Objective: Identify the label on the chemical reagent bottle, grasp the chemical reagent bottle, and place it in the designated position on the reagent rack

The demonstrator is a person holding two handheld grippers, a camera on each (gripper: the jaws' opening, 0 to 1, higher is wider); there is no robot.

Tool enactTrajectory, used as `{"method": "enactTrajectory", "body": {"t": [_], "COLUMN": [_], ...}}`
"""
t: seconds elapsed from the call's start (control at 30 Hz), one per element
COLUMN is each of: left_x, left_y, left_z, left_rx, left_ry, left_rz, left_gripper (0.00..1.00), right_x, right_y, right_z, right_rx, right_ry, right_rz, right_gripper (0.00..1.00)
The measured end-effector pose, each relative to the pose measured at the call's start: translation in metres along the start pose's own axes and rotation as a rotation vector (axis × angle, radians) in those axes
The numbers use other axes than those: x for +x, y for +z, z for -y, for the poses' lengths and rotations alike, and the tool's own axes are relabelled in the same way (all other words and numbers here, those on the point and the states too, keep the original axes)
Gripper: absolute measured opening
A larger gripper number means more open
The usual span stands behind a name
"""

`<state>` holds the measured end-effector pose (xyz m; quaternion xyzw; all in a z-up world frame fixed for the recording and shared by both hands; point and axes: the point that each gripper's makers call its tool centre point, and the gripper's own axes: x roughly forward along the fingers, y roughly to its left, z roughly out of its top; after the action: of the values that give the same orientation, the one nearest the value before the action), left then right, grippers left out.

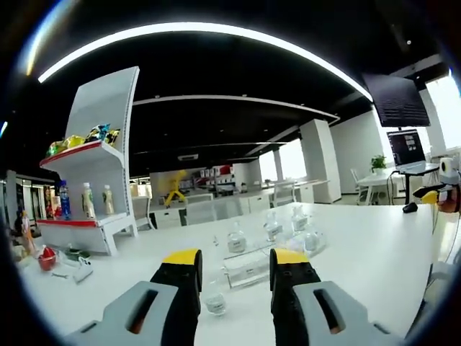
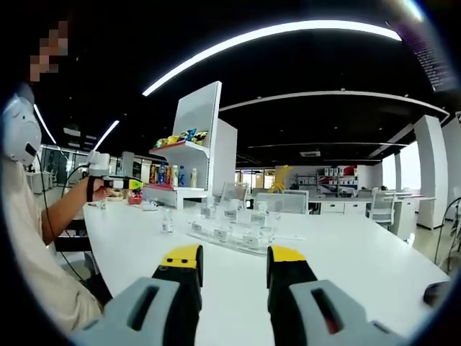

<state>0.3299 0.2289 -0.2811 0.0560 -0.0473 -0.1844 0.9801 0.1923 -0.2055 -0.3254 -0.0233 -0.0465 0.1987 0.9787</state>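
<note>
We record several clear reagent bottles [image 1: 236,238] with white labels standing on the white table [image 1: 374,252], grouped around a low transparent reagent rack [image 1: 248,268]. In the left gripper view one small bottle [image 1: 215,301] stands alone nearer to us, between the two jaws in the picture but apart from them; the label text is too small for us to read. Further bottles [image 1: 299,218] stand behind the rack, and some may sit in it, though the glass makes this hard to settle.

The left gripper [image 1: 234,268] hovers above the table with its yellow-tipped jaws parted wide and nothing between them. In the right gripper view the same rack [image 2: 230,236] and bottles lie well ahead on the table, with a single bottle [image 2: 167,220] to their left. The right gripper [image 2: 234,265] is likewise spread wide and empty.

Beyond the bottles we note a white display shelf [image 1: 97,173] carrying drink bottles and snack packets. At the left of the right gripper view a person's arm [image 2: 68,205] reaches over the table edge, a hand holding the other gripper [image 2: 112,182]. A laptop [image 1: 408,150] sits on a far desk.
</note>
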Motion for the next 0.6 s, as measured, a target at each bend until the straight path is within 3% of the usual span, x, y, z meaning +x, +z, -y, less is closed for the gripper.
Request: {"method": "enactTrajectory", "body": {"t": [0.6], "left_x": [-0.054], "left_y": [-0.014], "left_z": [-0.024], "left_rx": [-0.04], "left_ry": [0.04], "left_rz": [0.009], "left_gripper": [0.38], "right_x": [-0.006], "right_y": [0.008], "right_z": [0.0], "right_rx": [-0.021], "right_ry": [-0.007], "right_rz": [-0.002], "right_gripper": [0.35]}}
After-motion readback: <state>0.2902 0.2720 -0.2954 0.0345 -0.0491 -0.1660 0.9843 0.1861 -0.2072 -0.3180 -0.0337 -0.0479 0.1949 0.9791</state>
